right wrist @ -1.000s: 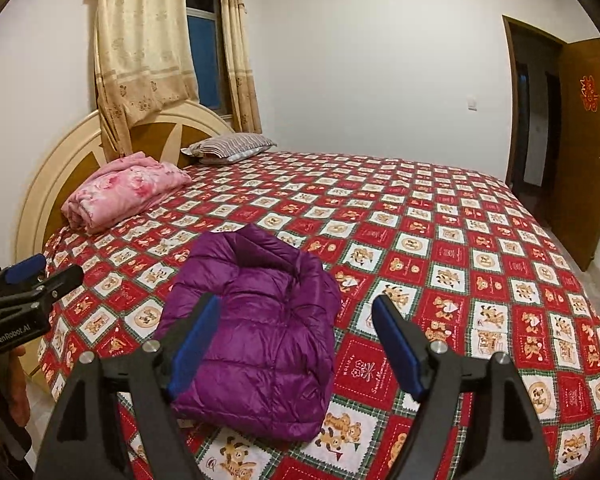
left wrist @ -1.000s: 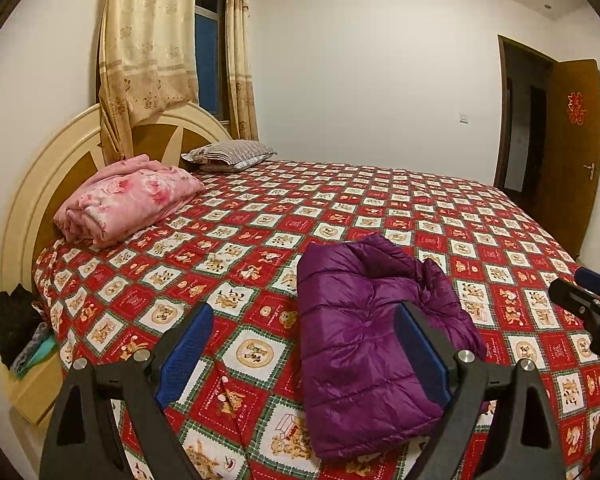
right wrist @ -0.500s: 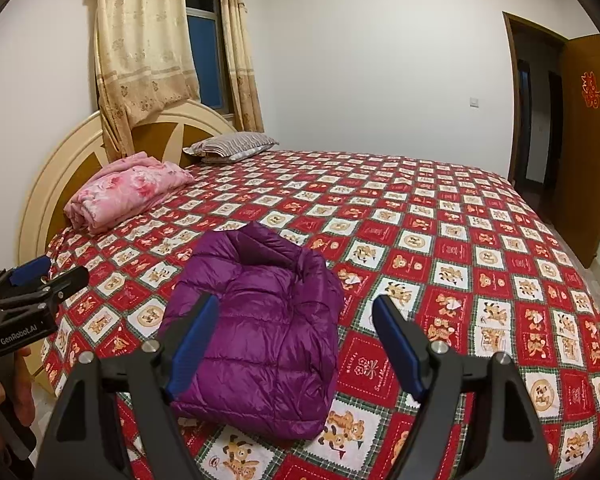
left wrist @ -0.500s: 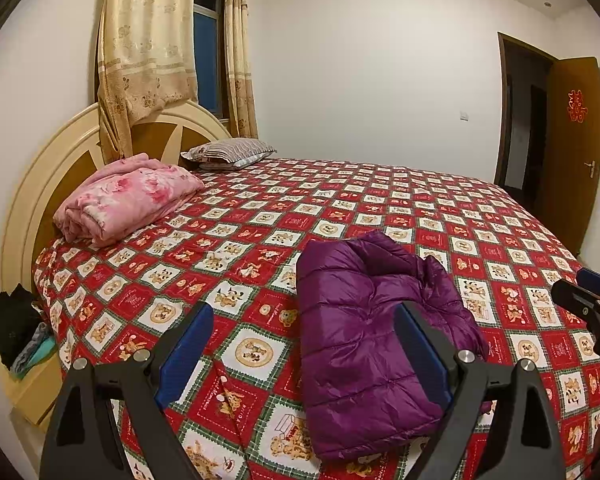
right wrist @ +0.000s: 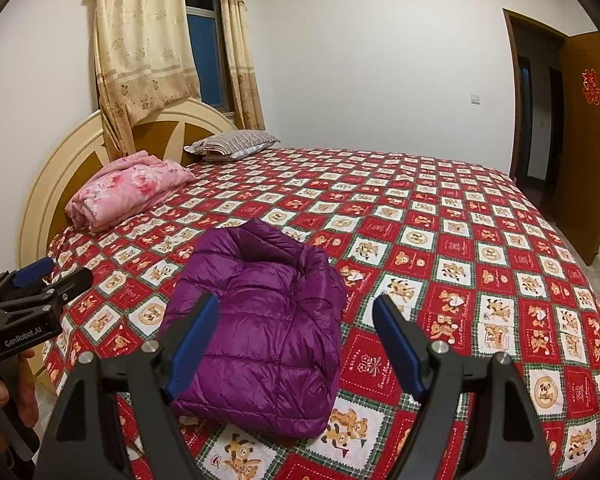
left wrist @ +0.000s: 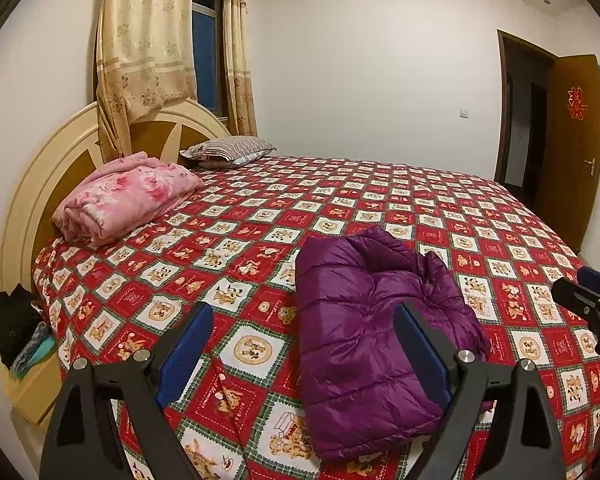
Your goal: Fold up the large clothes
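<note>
While the folded purple jacket lies near the bed's front edge, a pink blanket and striped pillow sit far off by the headboard. Only the left view shows dark clothes heaped beside the bed's headboard corner. Left hand-held gripper and right hand-held gripper both gape wide, empty, above the red checked bedspread.

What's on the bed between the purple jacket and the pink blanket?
Nothing but bare bedspread lies between the purple jacket and the pink blanket. Both wrist views show it.
</note>
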The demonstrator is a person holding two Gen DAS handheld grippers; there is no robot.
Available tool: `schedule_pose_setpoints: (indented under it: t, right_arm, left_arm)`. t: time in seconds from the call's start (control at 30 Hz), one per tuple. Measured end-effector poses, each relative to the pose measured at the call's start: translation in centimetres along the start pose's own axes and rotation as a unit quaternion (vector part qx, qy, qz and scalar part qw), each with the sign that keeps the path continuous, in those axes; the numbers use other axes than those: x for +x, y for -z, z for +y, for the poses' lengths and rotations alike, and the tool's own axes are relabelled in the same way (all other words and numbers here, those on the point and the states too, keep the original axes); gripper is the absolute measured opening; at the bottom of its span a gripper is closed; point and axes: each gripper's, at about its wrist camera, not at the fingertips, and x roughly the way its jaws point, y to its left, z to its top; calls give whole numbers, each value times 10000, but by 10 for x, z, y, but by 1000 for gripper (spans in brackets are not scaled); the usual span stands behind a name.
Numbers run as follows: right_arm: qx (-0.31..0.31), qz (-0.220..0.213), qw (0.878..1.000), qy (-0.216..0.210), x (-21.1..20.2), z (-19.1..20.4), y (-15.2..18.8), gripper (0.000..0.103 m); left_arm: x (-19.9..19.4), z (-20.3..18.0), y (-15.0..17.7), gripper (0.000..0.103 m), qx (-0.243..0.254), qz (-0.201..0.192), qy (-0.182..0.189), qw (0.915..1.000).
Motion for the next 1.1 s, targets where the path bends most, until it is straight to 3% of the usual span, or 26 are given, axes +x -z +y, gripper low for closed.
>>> schedule_pose_setpoints:
  t: [0.83,1.1]
  right_arm:
    - [20,2,10000,1,1,3,2,84]
    - [12,-1,10000,-11,1,4,2,84]
  left_arm:
    - [5,4,4,92,31,30,-47,10000]
    - [2,8,3,92,10,-130,-124,9998]
